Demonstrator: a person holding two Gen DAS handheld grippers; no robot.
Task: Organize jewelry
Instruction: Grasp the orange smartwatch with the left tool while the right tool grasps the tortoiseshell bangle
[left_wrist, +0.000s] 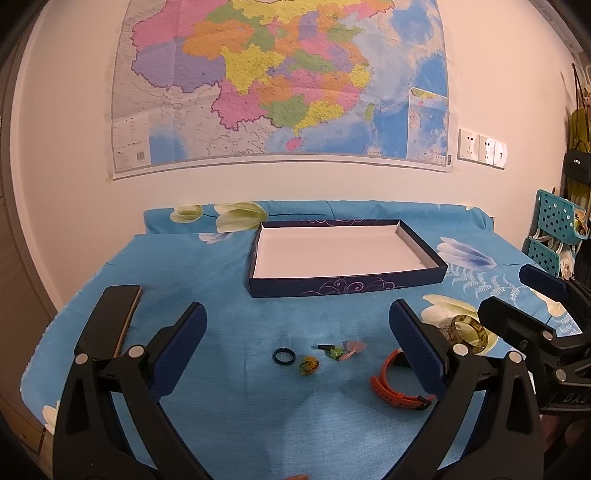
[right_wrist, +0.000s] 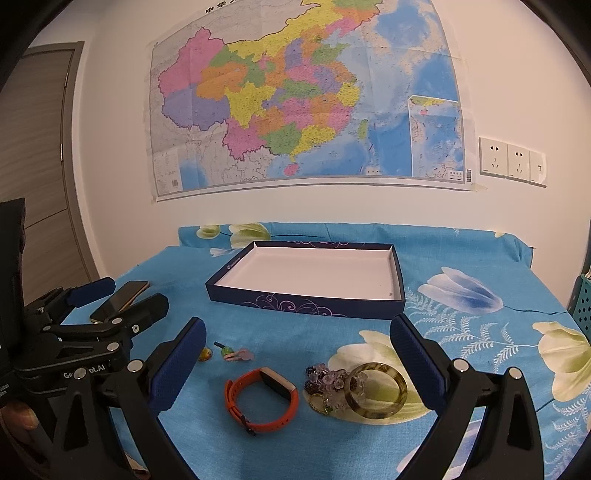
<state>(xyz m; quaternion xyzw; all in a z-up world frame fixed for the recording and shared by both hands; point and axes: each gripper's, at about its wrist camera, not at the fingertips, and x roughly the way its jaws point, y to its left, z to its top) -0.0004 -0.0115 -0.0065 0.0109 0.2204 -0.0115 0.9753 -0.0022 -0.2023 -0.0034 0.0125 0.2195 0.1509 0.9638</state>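
Note:
An empty dark blue box (left_wrist: 343, 287) (right_wrist: 306, 304) with a white inside lies on the blue cloth. In front of it lie a dark ring (left_wrist: 284, 356), a yellow-green ring (left_wrist: 308, 364) (right_wrist: 205, 354), small pink and green clips (left_wrist: 345, 350) (right_wrist: 236, 354), an orange watch band (left_wrist: 391, 387) (right_wrist: 262, 400), a purple bead brooch (right_wrist: 328, 384) and an amber bangle (left_wrist: 469, 332) (right_wrist: 376, 392). My left gripper (left_wrist: 295, 343) is open above the small pieces. My right gripper (right_wrist: 297, 354) is open above the watch band and brooch.
A phone (left_wrist: 125, 314) (right_wrist: 120, 301) lies at the left on the floral blue cloth (left_wrist: 229, 406). A wall map (left_wrist: 280, 85) and sockets (right_wrist: 511, 162) are behind. Teal baskets (left_wrist: 557, 229) stand at the right.

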